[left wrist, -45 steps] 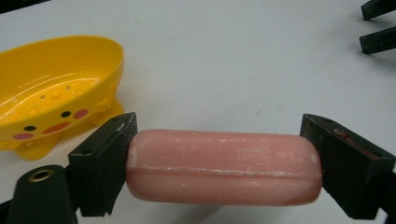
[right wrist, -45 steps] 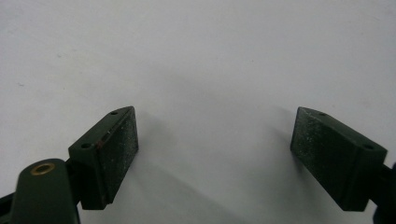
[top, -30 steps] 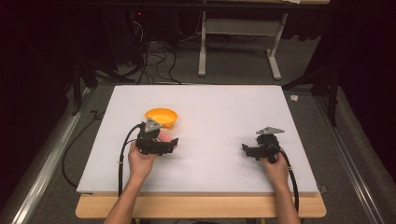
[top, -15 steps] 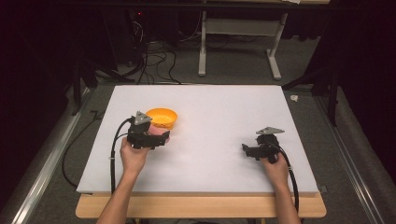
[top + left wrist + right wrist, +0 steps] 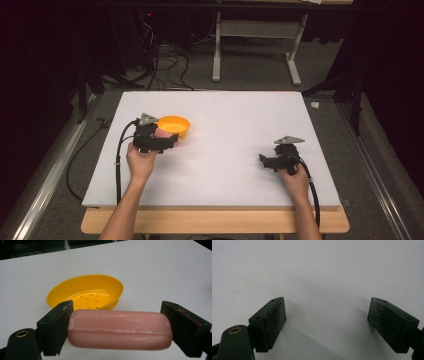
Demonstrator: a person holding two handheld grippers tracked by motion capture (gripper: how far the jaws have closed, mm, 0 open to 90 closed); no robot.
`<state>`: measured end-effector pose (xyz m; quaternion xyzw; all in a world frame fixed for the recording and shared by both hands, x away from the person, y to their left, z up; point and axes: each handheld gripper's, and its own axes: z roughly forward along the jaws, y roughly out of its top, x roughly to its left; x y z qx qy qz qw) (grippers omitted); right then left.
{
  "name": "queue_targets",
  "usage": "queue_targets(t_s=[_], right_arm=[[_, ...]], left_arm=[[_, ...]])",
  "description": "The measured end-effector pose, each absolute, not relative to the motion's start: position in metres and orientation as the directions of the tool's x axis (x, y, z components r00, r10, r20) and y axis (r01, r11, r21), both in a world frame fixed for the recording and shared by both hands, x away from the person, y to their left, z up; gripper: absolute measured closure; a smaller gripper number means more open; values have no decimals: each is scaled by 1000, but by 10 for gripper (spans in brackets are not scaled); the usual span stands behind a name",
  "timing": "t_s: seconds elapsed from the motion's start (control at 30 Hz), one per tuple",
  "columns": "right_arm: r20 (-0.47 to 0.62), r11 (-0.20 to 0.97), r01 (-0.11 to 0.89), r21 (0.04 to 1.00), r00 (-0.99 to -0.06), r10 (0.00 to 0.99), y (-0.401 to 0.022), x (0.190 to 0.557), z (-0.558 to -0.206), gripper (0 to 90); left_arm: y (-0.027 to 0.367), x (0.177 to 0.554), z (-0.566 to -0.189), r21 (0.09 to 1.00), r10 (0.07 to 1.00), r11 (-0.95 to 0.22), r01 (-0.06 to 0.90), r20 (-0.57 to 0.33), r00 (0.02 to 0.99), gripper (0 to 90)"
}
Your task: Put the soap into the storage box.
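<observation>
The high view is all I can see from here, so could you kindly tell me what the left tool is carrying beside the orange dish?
Observer: The left tool grips a pink bar of soap by its two ends.
Operator: Thank you. Is anything in the dish?
Observer: No, the yellow-orange soap dish holds nothing; small bumps and holes dot its floor.
Operator: And is the right tool holding anything?
Observer: No, the right tool has its jaws wide apart over the bare white table.

High view overlooks the white table (image 5: 235, 125); gripper views skim it closely.
</observation>
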<state>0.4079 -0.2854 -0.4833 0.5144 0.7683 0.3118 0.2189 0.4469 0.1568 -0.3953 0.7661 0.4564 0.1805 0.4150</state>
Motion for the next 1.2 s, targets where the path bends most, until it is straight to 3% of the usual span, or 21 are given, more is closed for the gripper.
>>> queue_targets(t_s=[1.2], right_arm=[[-15,275,654,704,-374,927,-285,408,-483,155]], left_arm=[[133,505,-391,766,894,-268,584,-28,447,141]])
